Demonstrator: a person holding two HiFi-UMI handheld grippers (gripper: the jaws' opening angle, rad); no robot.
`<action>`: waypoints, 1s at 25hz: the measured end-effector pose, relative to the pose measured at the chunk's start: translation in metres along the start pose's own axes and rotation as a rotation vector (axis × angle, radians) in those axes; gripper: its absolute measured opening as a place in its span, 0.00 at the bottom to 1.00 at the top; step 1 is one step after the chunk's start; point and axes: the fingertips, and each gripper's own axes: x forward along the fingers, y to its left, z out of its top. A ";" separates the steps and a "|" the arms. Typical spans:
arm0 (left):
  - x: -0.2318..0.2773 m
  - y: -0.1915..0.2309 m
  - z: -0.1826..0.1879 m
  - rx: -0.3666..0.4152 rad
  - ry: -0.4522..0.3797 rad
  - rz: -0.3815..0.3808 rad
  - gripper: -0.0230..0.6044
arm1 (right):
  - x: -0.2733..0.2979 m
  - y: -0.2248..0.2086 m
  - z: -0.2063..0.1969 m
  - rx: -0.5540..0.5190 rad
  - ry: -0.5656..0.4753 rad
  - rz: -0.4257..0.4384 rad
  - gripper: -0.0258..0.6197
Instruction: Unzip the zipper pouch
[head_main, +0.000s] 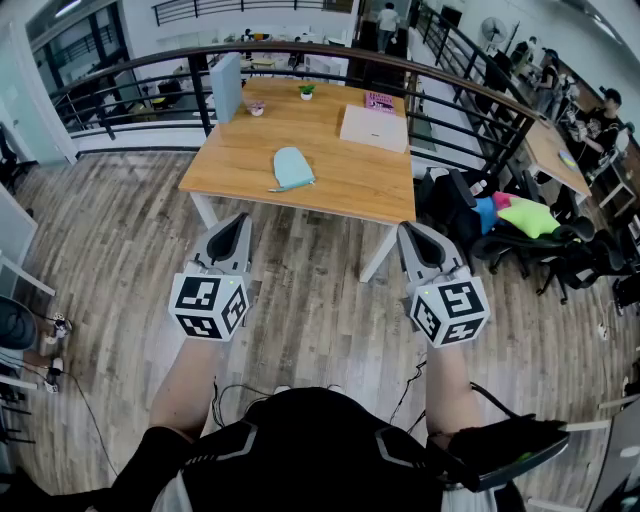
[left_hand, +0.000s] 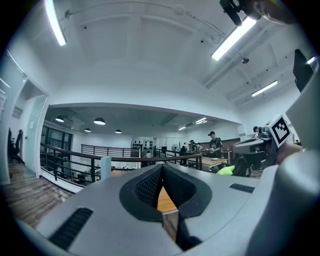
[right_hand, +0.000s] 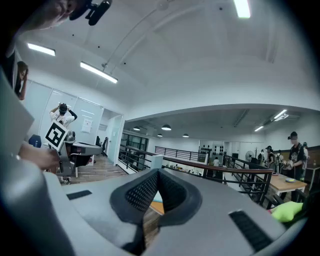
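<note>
A light blue zipper pouch (head_main: 293, 167) lies flat on the wooden table (head_main: 360, 185), near its front middle, a zip pull sticking out at its lower left. My left gripper (head_main: 234, 228) is held over the floor in front of the table, well short of the pouch, jaws shut and empty. My right gripper (head_main: 416, 238) hovers level with it to the right, also shut with nothing between the tips. In both gripper views the jaws meet at the tips (left_hand: 161, 169) (right_hand: 159, 173), and only a sliver of table shows through.
On the table stand a blue upright panel (head_main: 226, 85), two small potted plants (head_main: 306, 91), a closed laptop (head_main: 374, 128) and a pink booklet (head_main: 379, 100). A black railing (head_main: 330, 55) runs behind. Office chairs with bags (head_main: 500, 225) crowd the right. Cables lie on the wood floor by my feet.
</note>
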 end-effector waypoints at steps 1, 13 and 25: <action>-0.001 -0.002 0.000 0.006 0.001 0.001 0.08 | -0.002 -0.002 0.000 0.006 -0.002 -0.003 0.05; -0.003 -0.020 -0.001 0.022 0.005 0.003 0.08 | -0.008 -0.008 0.003 0.047 -0.024 0.007 0.05; -0.005 -0.030 -0.006 0.048 0.021 0.012 0.09 | -0.010 -0.003 0.004 0.032 -0.029 0.046 0.05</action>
